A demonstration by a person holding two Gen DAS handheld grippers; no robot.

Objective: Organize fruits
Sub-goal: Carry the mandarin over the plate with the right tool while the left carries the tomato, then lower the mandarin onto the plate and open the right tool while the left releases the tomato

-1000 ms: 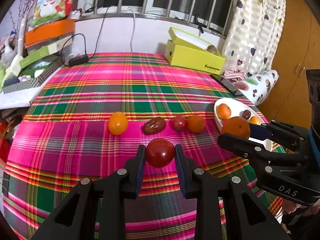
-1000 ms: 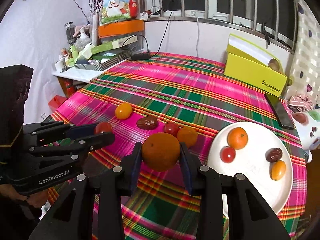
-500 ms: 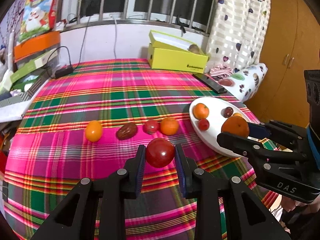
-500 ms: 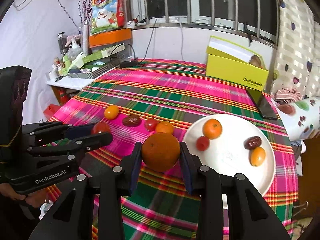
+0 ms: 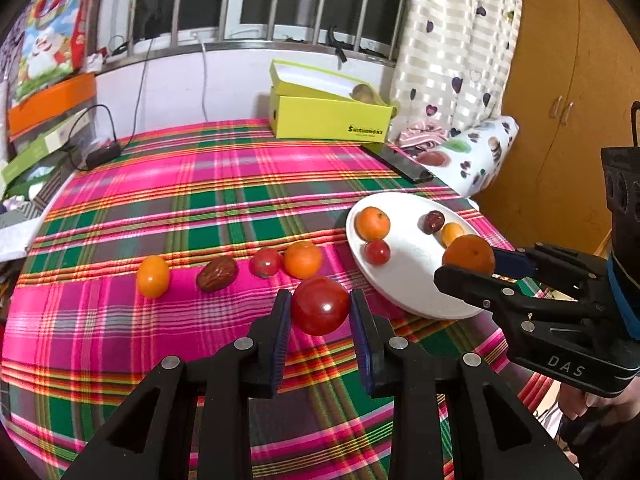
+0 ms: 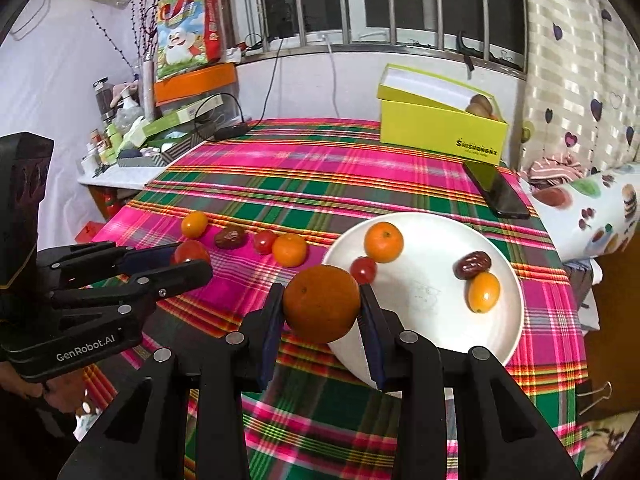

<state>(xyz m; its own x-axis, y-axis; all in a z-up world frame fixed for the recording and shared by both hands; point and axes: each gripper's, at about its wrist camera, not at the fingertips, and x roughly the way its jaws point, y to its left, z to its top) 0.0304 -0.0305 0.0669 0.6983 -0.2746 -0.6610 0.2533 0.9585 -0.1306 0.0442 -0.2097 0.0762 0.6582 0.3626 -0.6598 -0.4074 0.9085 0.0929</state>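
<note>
My left gripper [image 5: 320, 310] is closed, its fingers [image 5: 280, 320] pinching a load between them, held level above the bench. My right gripper [image 6: 322, 304] is likewise clamped, just off to the right, a hand [image 6: 60, 396] gripping the left handle.

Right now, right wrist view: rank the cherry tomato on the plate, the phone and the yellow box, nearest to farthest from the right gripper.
From the right gripper, shut on the orange:
1. Cherry tomato, just ahead, on the plate's left edge.
2. Phone, beyond the plate, right.
3. Yellow box, far edge by the wall.
</note>
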